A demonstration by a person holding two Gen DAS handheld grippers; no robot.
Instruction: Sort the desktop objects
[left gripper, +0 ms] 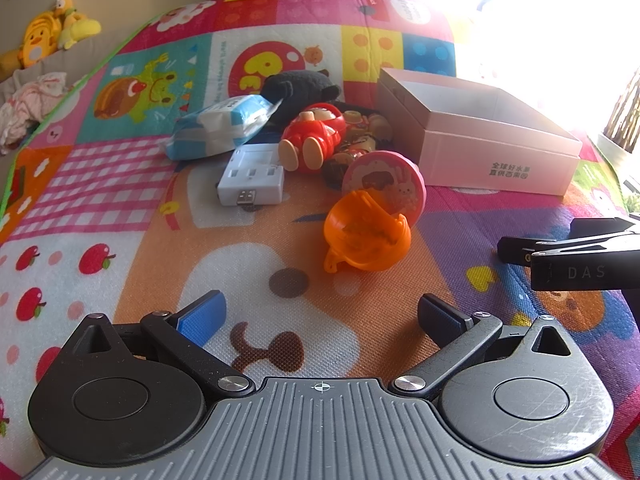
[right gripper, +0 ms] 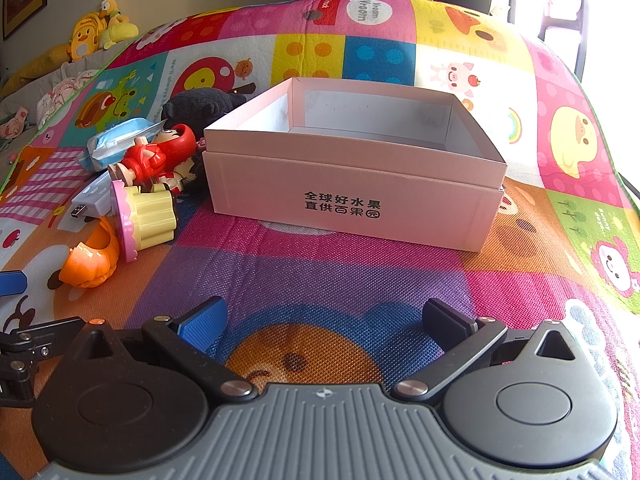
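A bright cartoon play mat [right gripper: 360, 280] covers the surface, with a plain wall, picture frames and yellow stuffed toys [right gripper: 96, 32] beyond its far left edge and glare from a window at the far right. The pink box [right gripper: 352, 196] sits open-topped toward the mat's middle, long side facing the right gripper [right gripper: 324, 320]. Just left of it lies a heap: wipes pack [left gripper: 224, 126], white charger [left gripper: 252, 178] with its plug pointing to the near edge, red doll [left gripper: 312, 136], orange cup [left gripper: 366, 236]. The left gripper [left gripper: 320, 316] and the right one both gape wide, holding nothing
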